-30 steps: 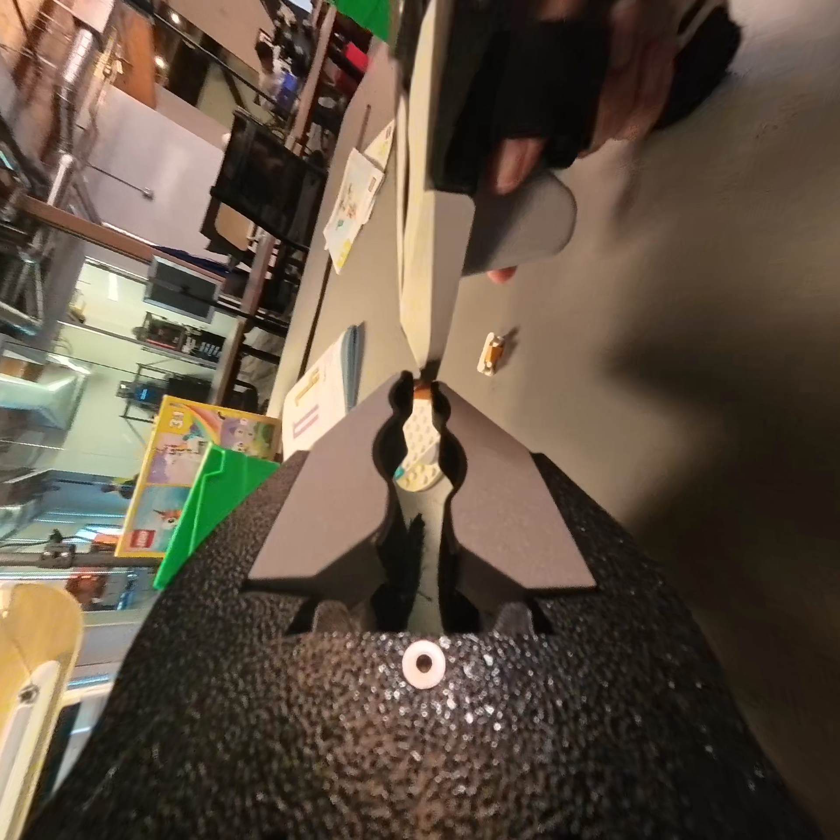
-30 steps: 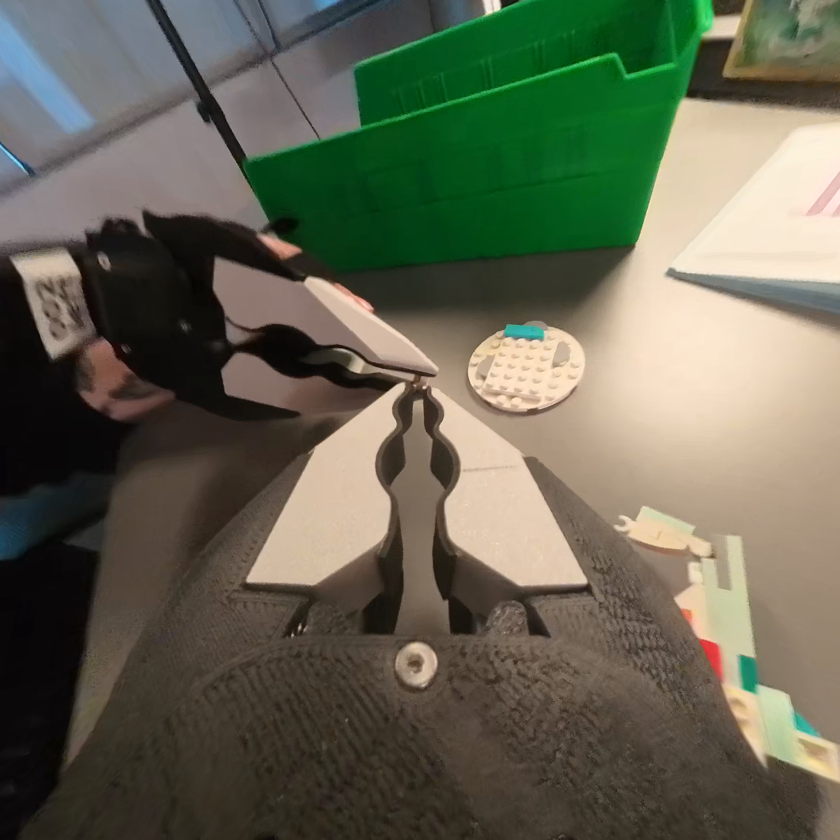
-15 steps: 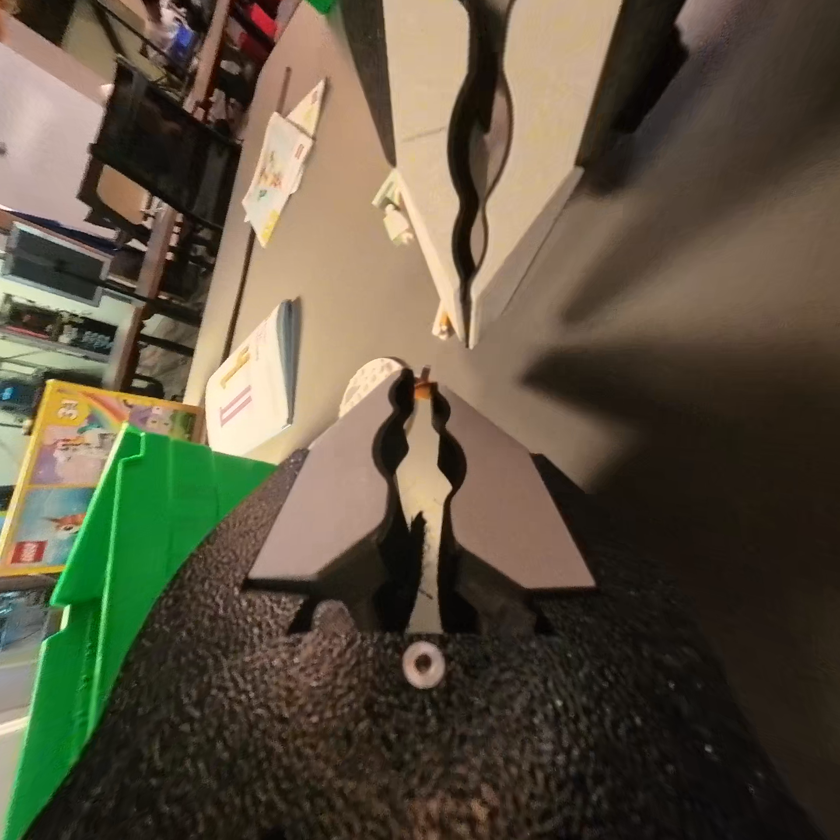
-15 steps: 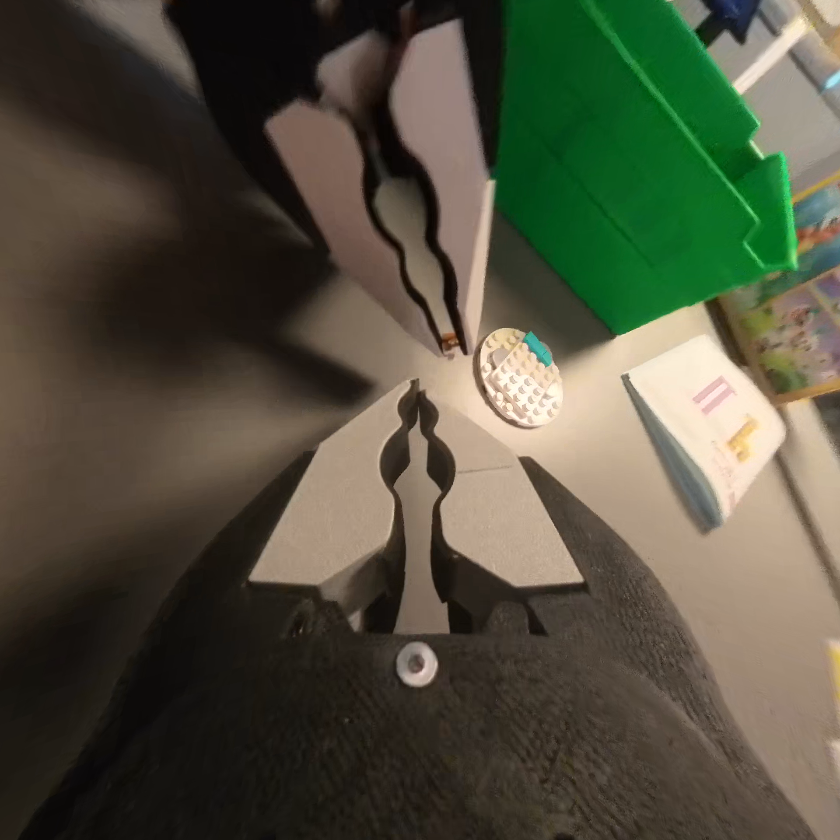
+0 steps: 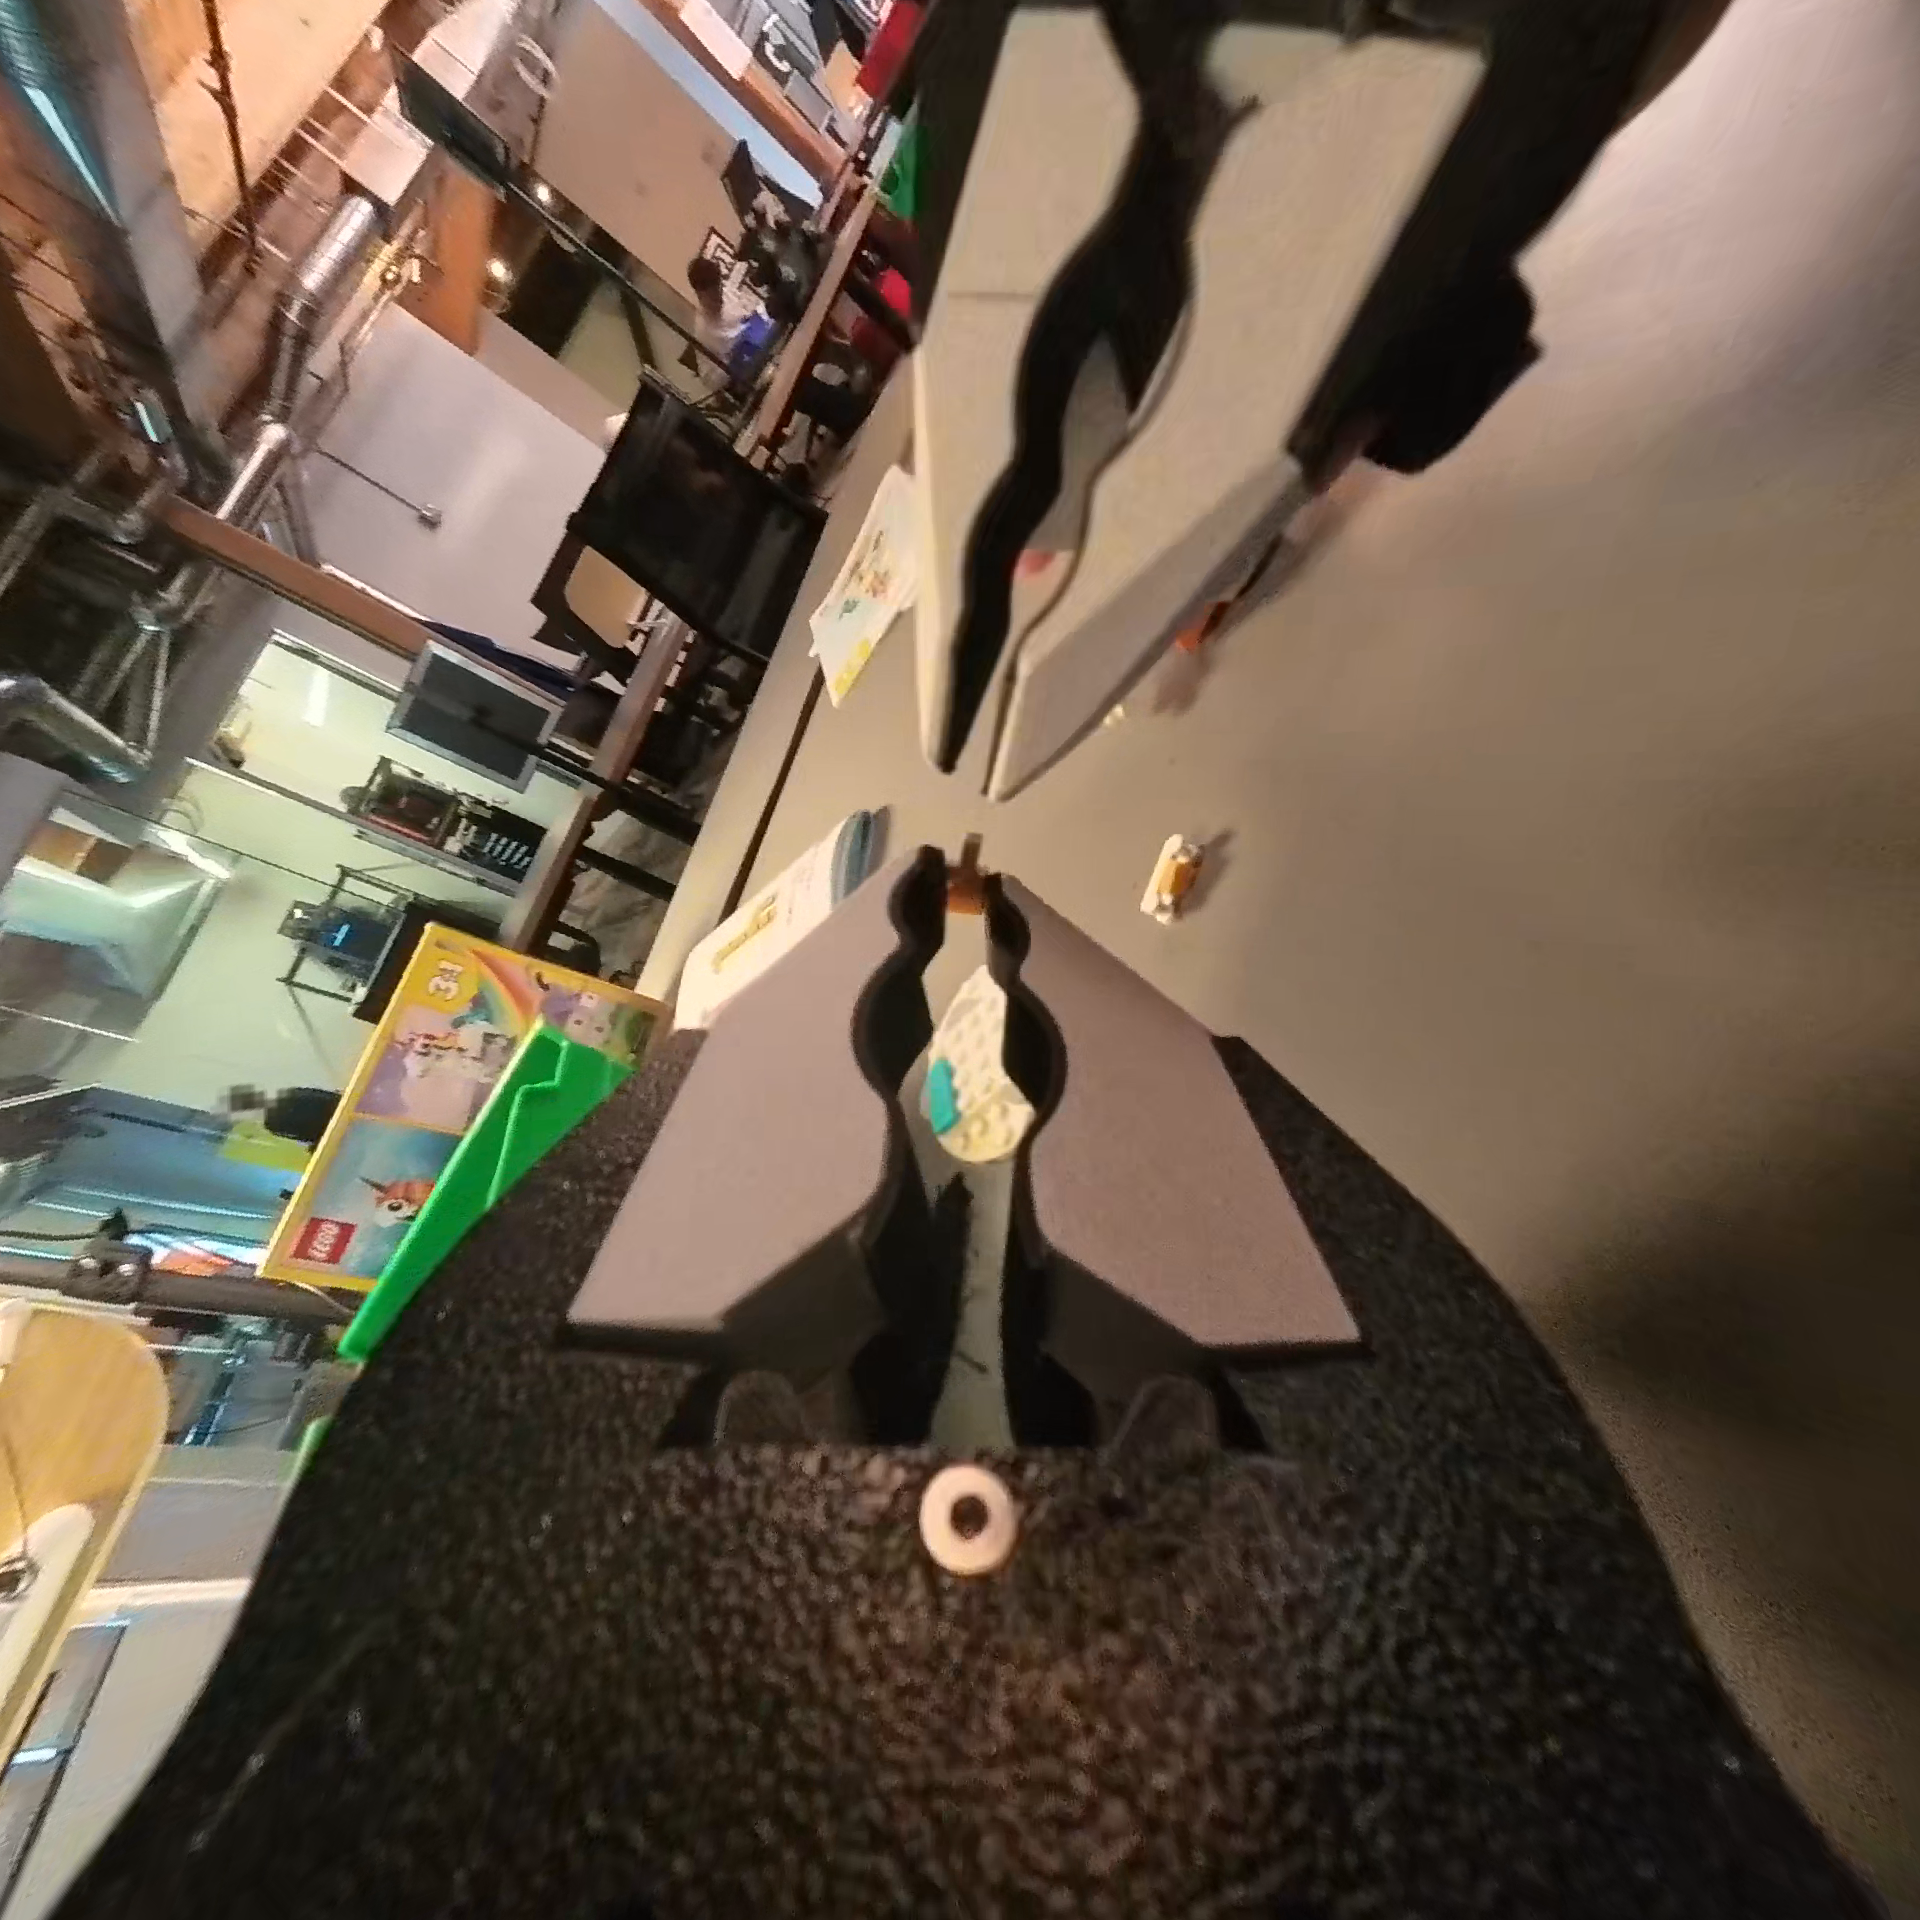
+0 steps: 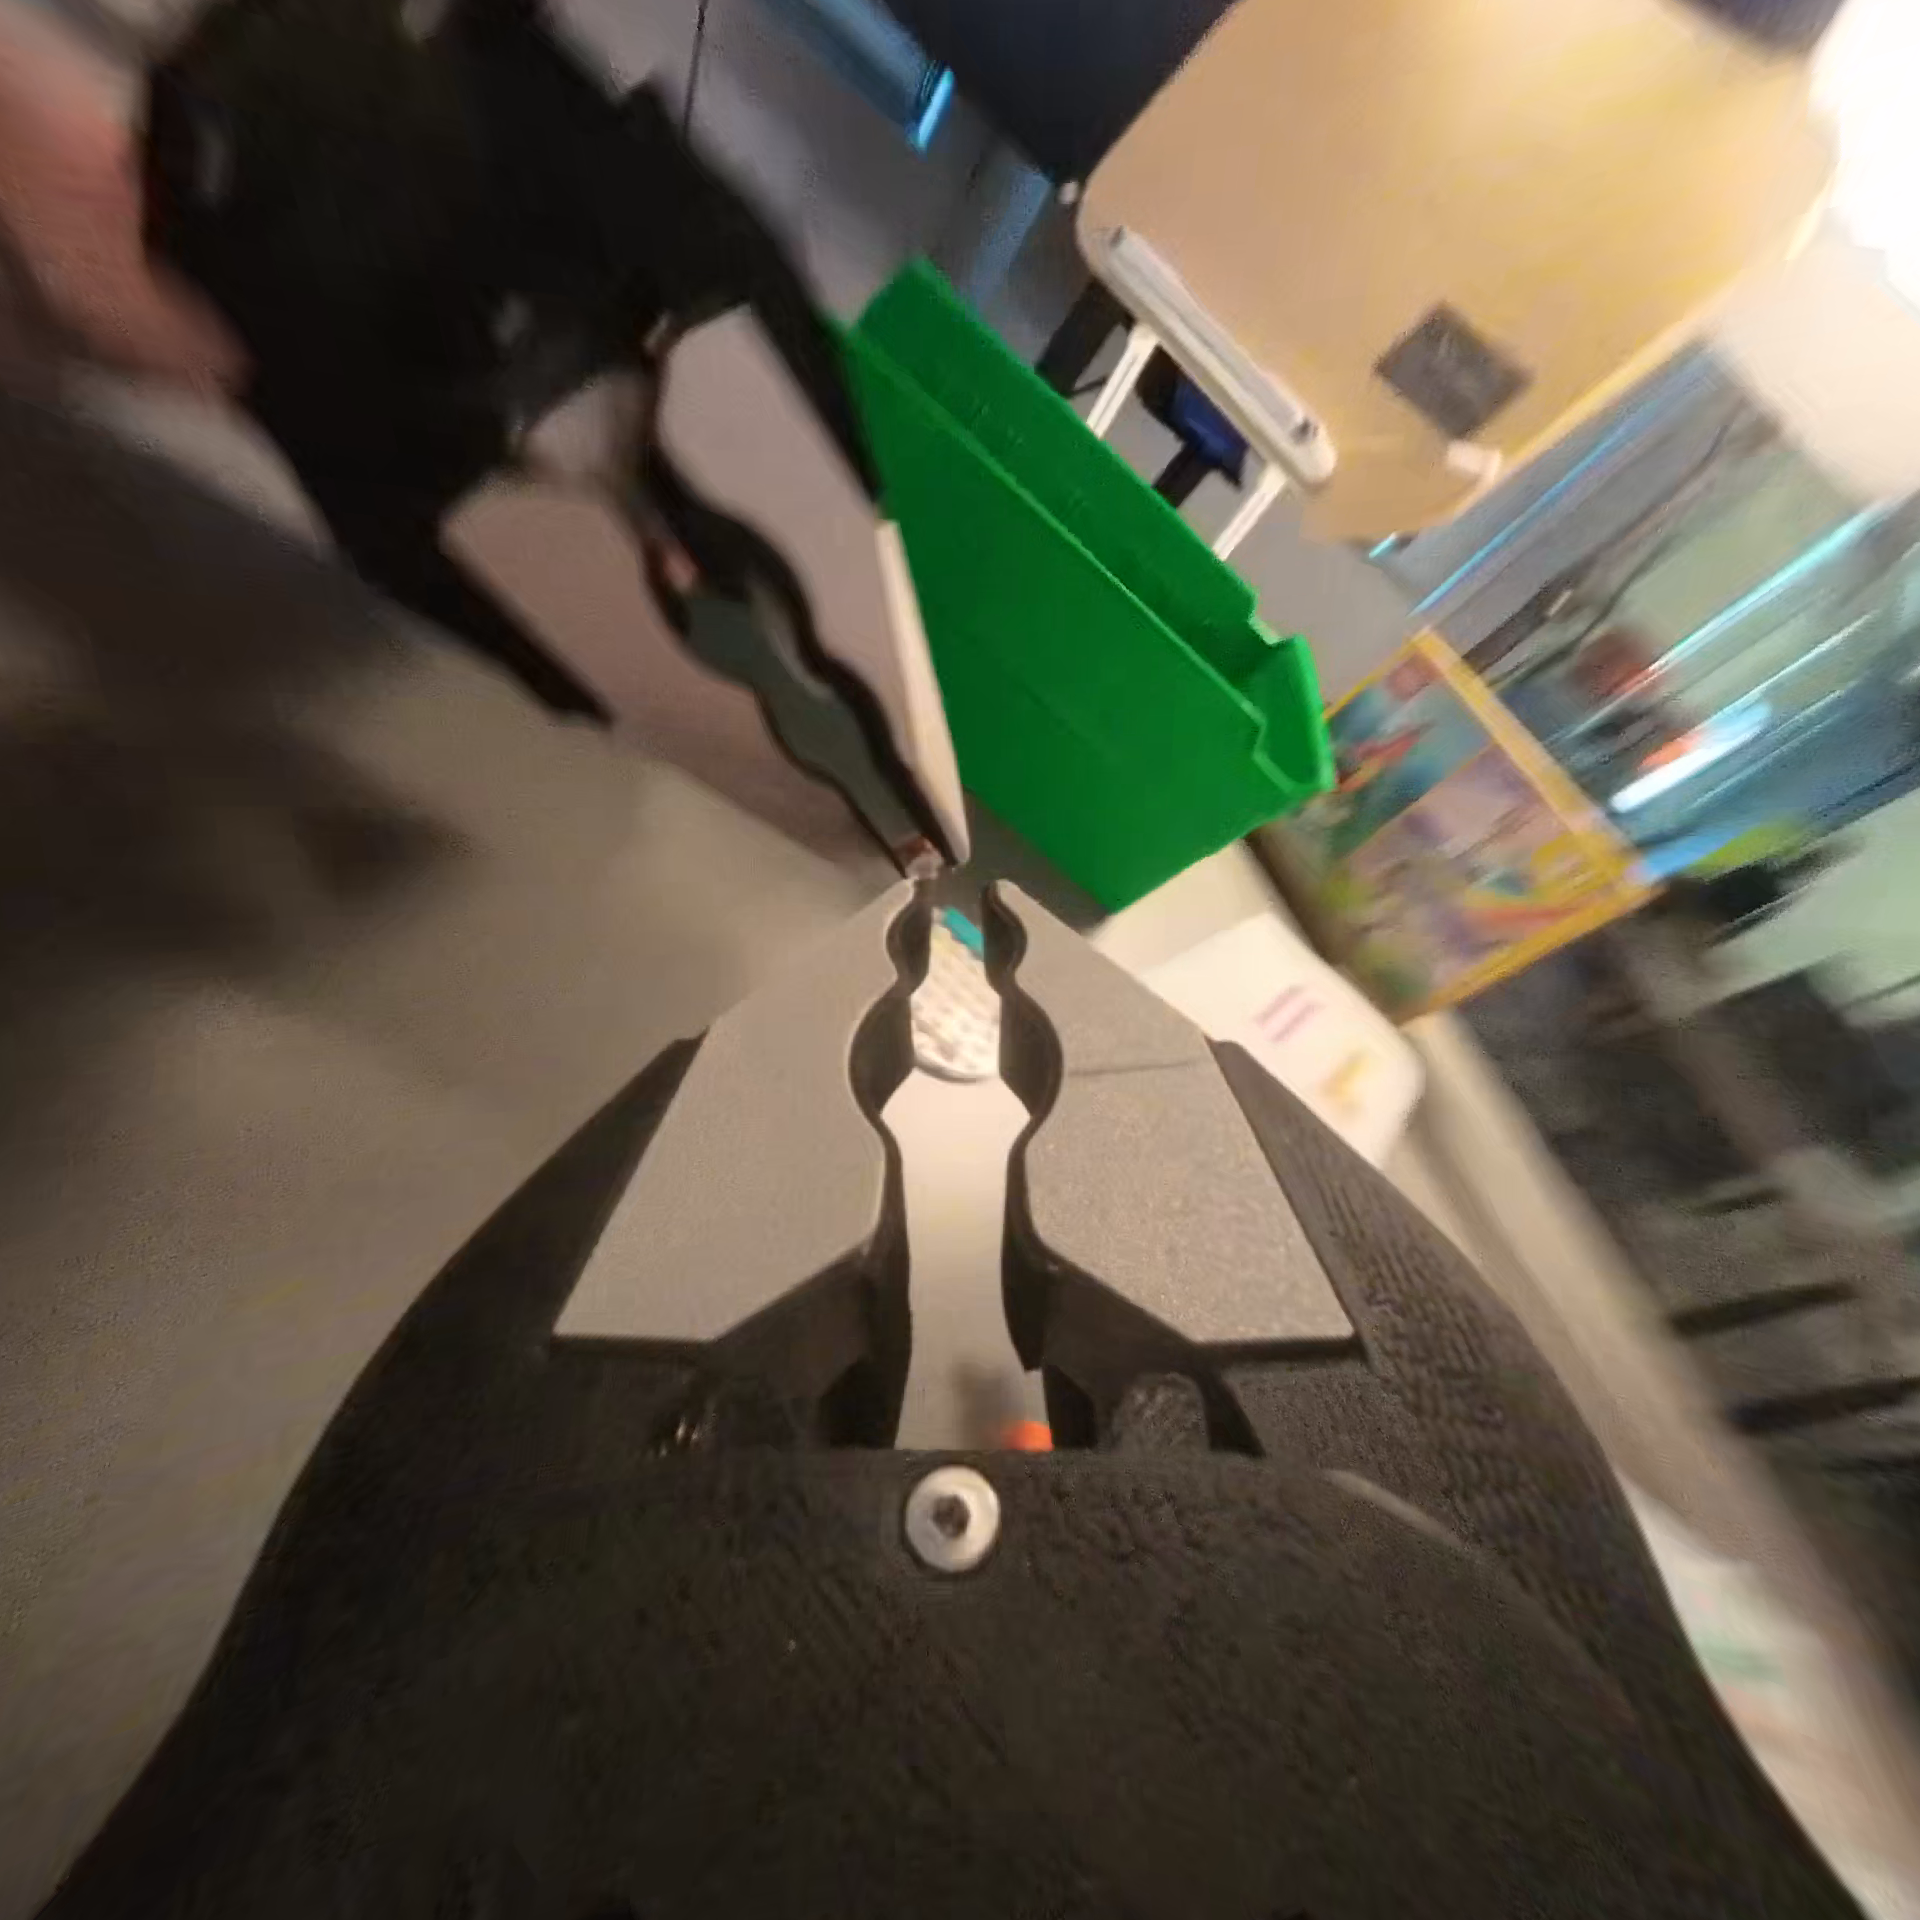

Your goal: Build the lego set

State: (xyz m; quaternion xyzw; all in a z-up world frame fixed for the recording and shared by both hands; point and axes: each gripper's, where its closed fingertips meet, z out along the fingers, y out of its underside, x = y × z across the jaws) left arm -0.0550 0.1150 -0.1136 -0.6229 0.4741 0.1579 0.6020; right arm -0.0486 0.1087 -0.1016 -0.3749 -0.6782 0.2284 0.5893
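Note:
My left gripper (image 5: 961, 883) is shut on a tiny brown piece (image 5: 966, 891) pinched at its very tips, held above the grey table (image 5: 1455, 935). In the right wrist view the left gripper (image 6: 930, 852) points down with the same piece at its tips. My right gripper (image 6: 951, 891) is slightly open and empty, its tips just below the left gripper's tips. It also shows in the left wrist view (image 5: 975, 774), tip to tip with the left. A round white studded plate (image 5: 982, 1081) with a teal piece (image 5: 940, 1101) lies on the table beneath; it shows between the right jaws (image 6: 956, 1003).
A small tan and white piece (image 5: 1174, 878) lies on the table to the right. A green bin (image 6: 1091, 675), a colourful toy box (image 6: 1455, 831) and a booklet (image 5: 769, 935) stand beyond. An orange bit (image 6: 1029, 1434) lies under the right gripper.
Both grippers have swung about while staying tip to tip. The left keeps the brown piece. The right jaws, nearly shut half a second ago, have parted a little.

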